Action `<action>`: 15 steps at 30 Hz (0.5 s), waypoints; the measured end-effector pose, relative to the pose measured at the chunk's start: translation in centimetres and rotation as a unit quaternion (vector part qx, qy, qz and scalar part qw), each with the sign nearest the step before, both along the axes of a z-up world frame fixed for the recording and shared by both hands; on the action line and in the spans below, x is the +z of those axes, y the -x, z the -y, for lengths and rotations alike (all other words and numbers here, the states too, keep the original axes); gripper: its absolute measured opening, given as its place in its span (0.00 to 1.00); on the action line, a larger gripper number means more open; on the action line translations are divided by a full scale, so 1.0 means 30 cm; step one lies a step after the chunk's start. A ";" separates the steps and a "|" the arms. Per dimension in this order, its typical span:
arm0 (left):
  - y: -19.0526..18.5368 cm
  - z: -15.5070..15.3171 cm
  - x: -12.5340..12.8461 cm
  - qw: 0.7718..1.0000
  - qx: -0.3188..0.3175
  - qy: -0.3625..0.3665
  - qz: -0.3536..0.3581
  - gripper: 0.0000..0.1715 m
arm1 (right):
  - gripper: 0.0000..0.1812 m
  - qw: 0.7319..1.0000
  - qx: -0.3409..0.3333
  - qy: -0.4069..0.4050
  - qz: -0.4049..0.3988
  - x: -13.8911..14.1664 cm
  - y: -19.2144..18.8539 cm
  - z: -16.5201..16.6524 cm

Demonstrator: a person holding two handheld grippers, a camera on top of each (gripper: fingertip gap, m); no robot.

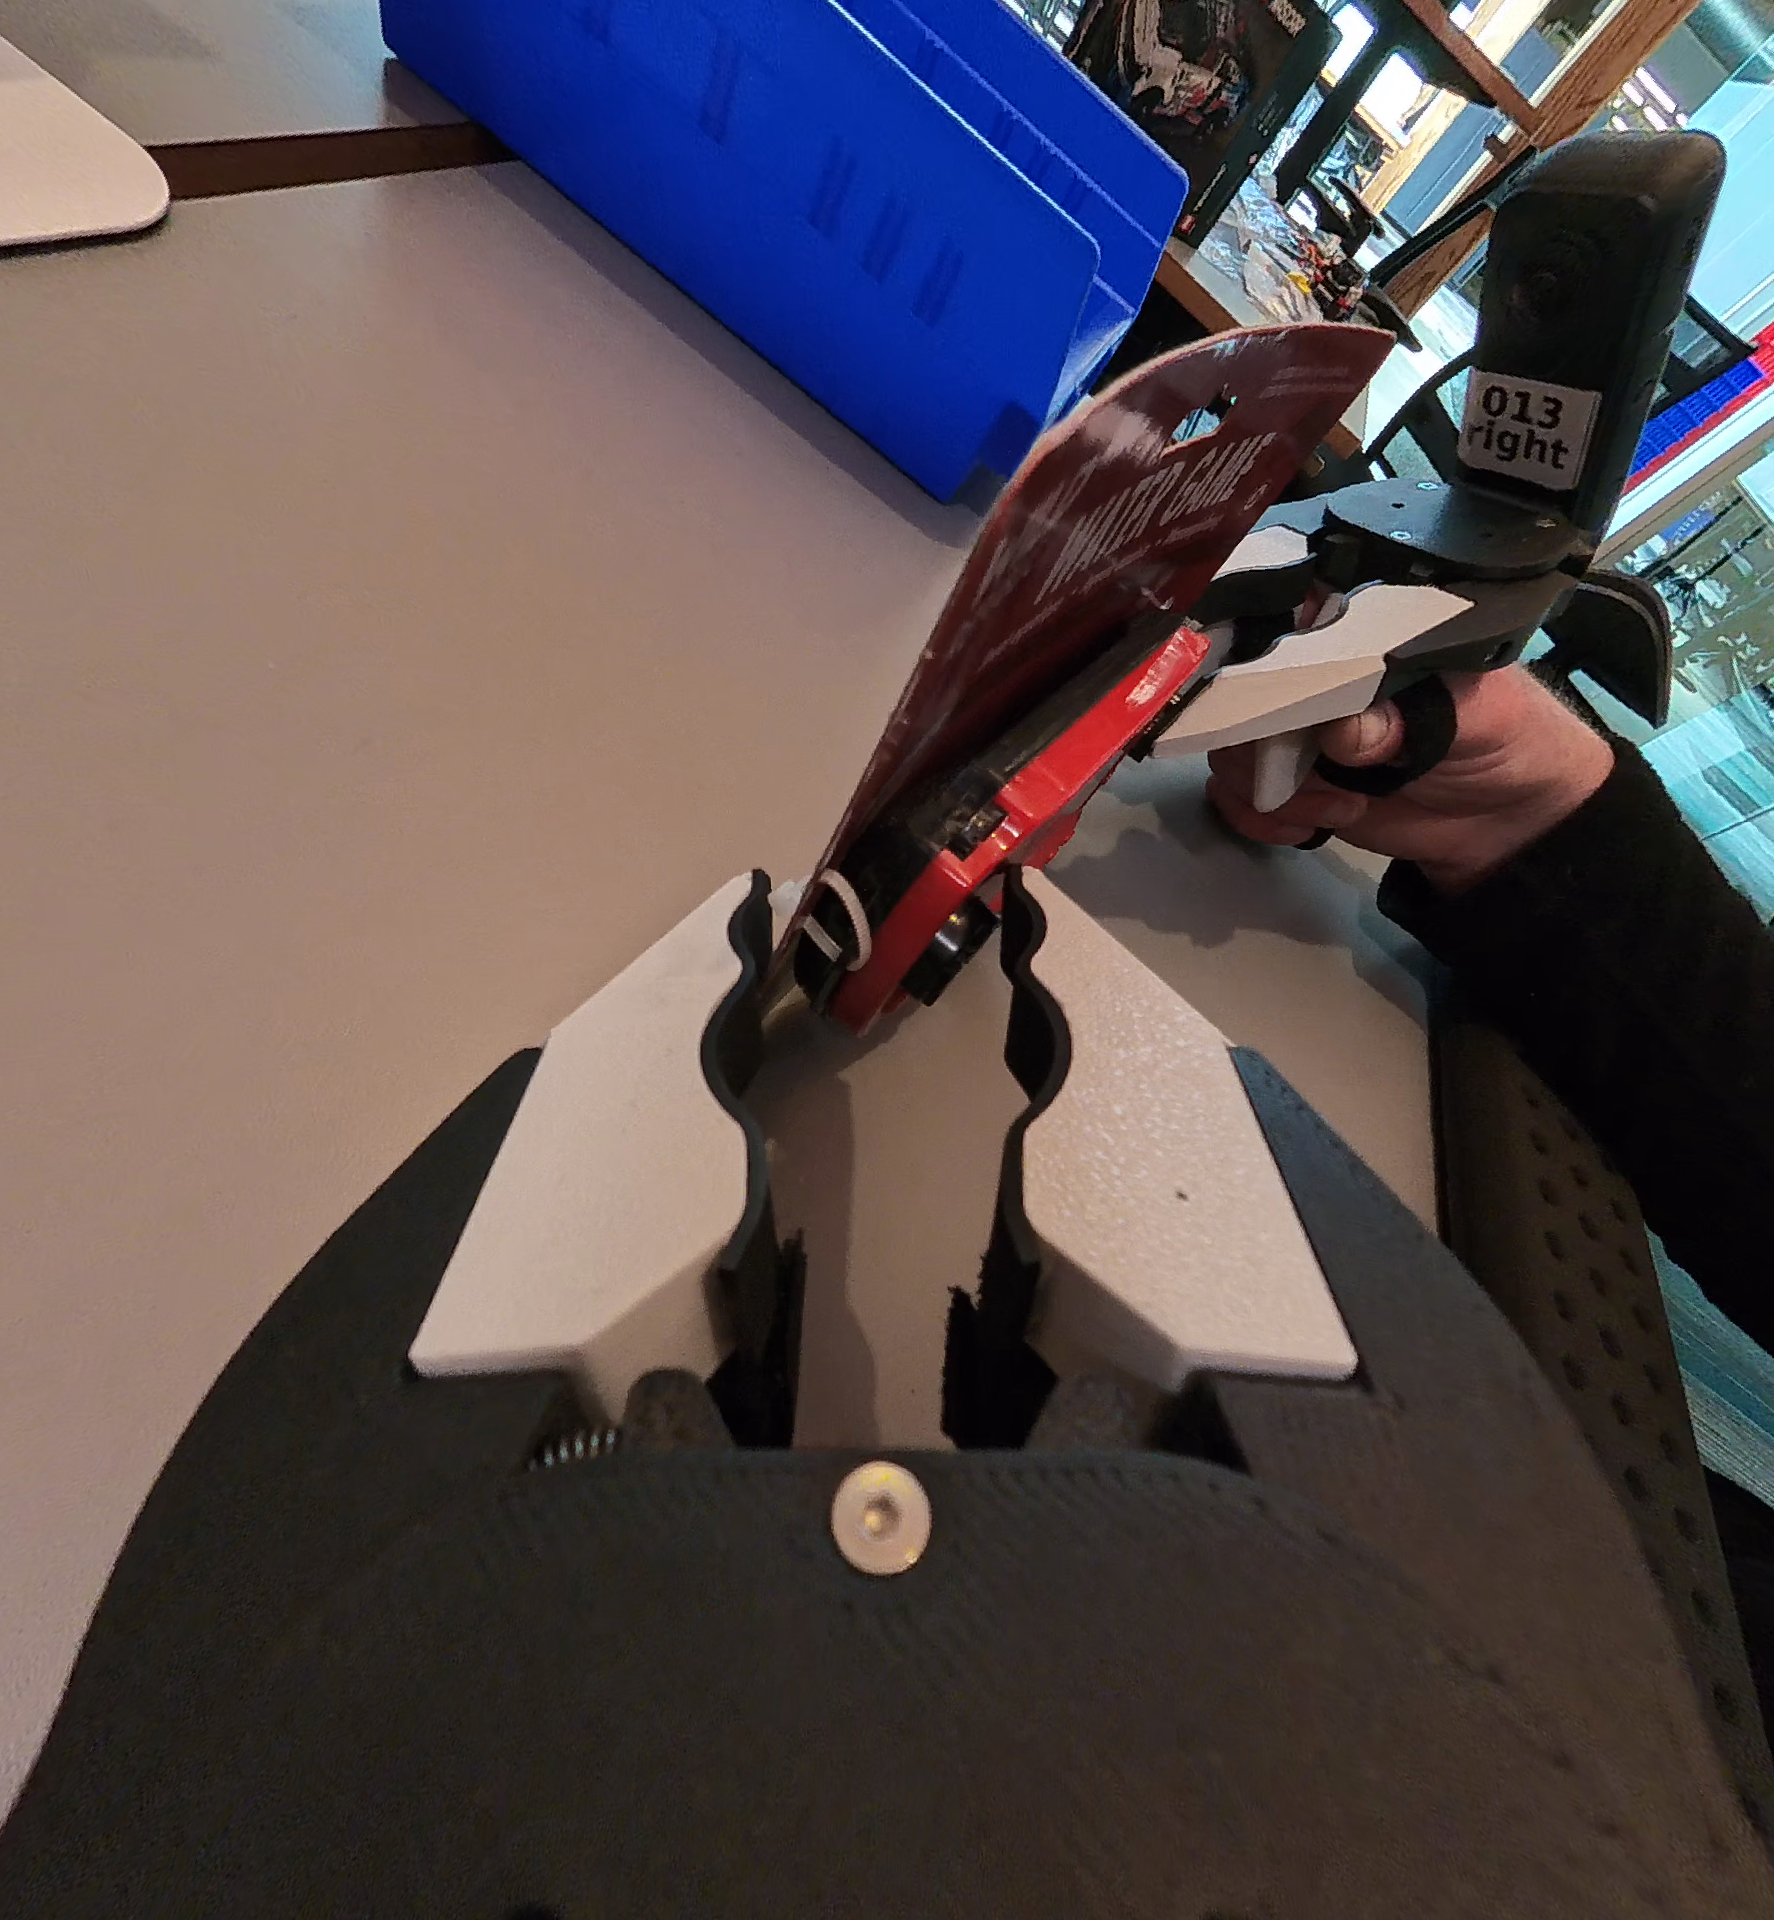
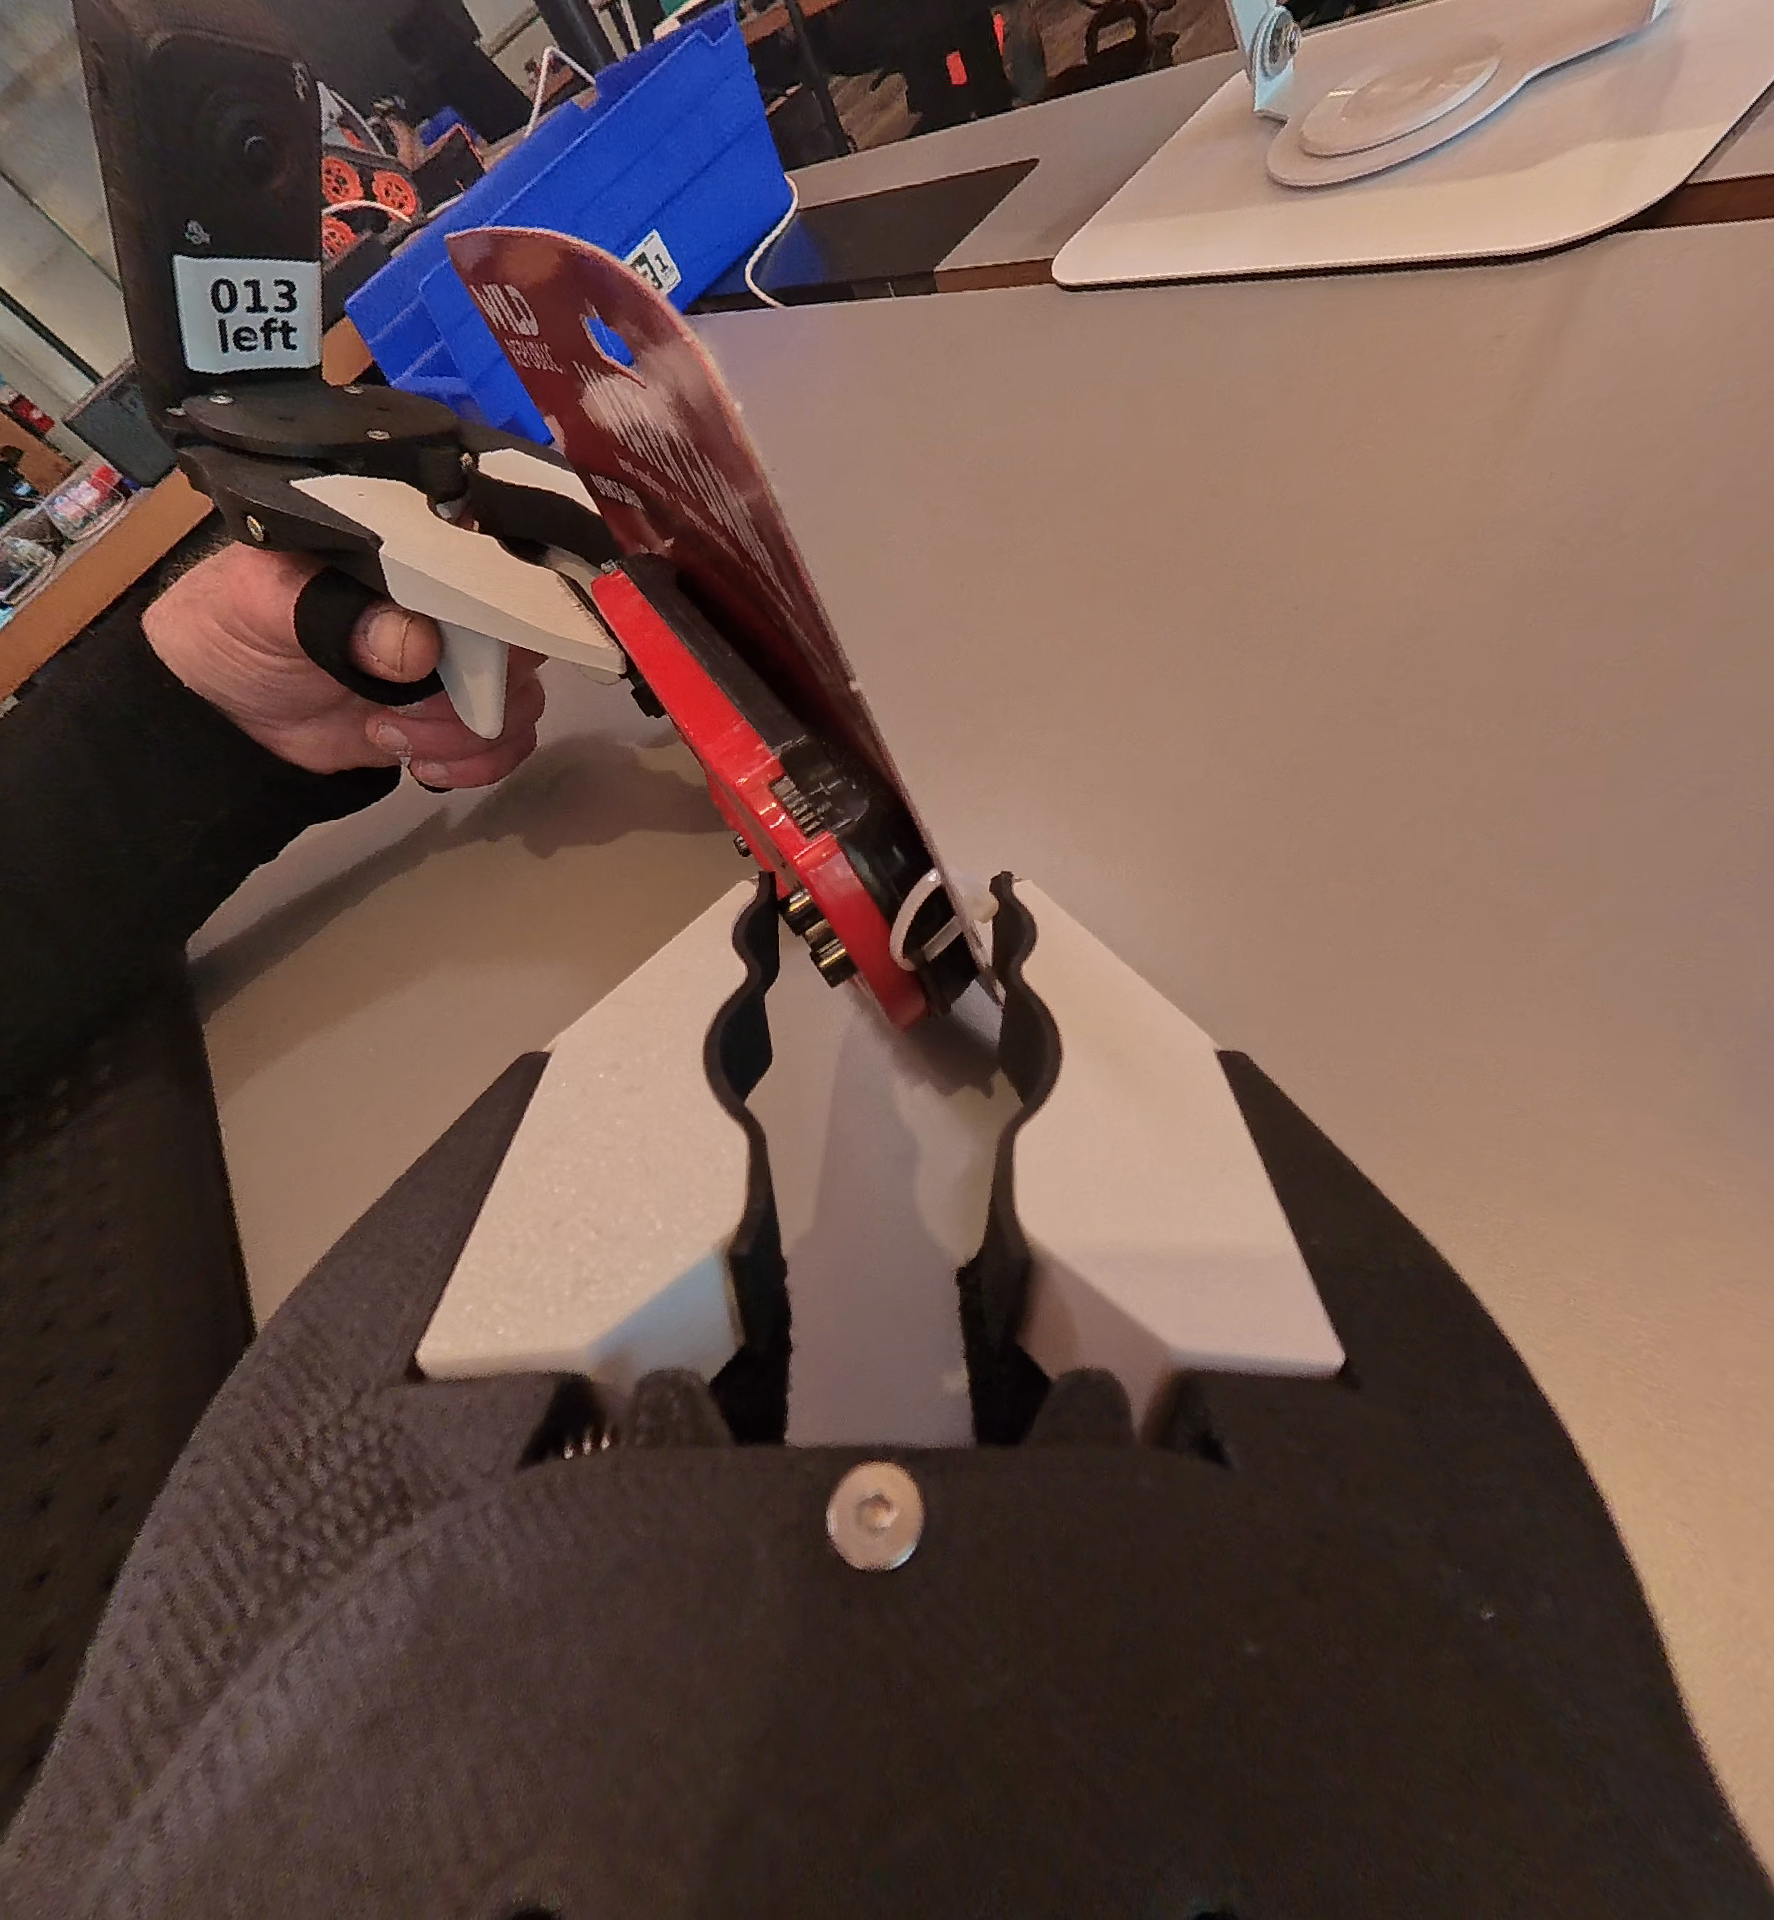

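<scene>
Two handheld claws are meeting over a plain grey tabletop (image 1: 239, 727), both gripping the same packaged toy: a flat red plastic game unit (image 1: 966, 852) w/ black parts, zip-tied to a dark red cardboard backing card (image 1: 1122, 540) that has a hang hole near its top. The pkg is tilting up off the tabletop, held between the two claws.

In the left wrist view, the left claw (image 1: 883, 914), w/ white fingers and wavy black pads, is clamping on the lower end of the pkg; card edge is pressing on one pad, red unit on the other. The right claw (image 1: 1205, 665) is reaching in from the far right, closing on the opposite end of the red unit behind the card. A person's hand (image 1: 1434, 769) in a dark sleeve is gripping its handle; a black camera block w/ a white sticker is sitting on top.

In the right wrist view, the right claw (image 2: 883, 925) is pinching the near end of the pkg, incl. the white zip tie (image 2: 924, 920). The left claw (image 2: 592, 613) is gripping the far end, w/ a hand (image 2: 343, 665) on its trigger.

Blue plastic bins (image 1: 810, 208) are standing at the tabletop's far edge. A white flat monitor base (image 2: 1382, 156) is resting at the far side.
</scene>
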State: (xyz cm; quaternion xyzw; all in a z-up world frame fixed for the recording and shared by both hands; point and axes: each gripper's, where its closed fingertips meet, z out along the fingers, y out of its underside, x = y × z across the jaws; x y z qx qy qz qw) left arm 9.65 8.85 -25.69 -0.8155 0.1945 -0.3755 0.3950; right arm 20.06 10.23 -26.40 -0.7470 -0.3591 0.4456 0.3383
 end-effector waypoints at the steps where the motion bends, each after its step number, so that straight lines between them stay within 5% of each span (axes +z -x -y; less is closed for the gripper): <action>1: 0.000 -0.002 0.000 1.000 0.001 0.003 0.001 0.25 | 0.21 1.000 0.001 0.004 -0.002 0.000 0.000 -0.003; 15: 0.003 -0.073 -0.013 0.998 0.017 0.057 0.031 0.24 | 0.22 0.996 0.030 0.088 -0.008 -0.009 0.007 -0.077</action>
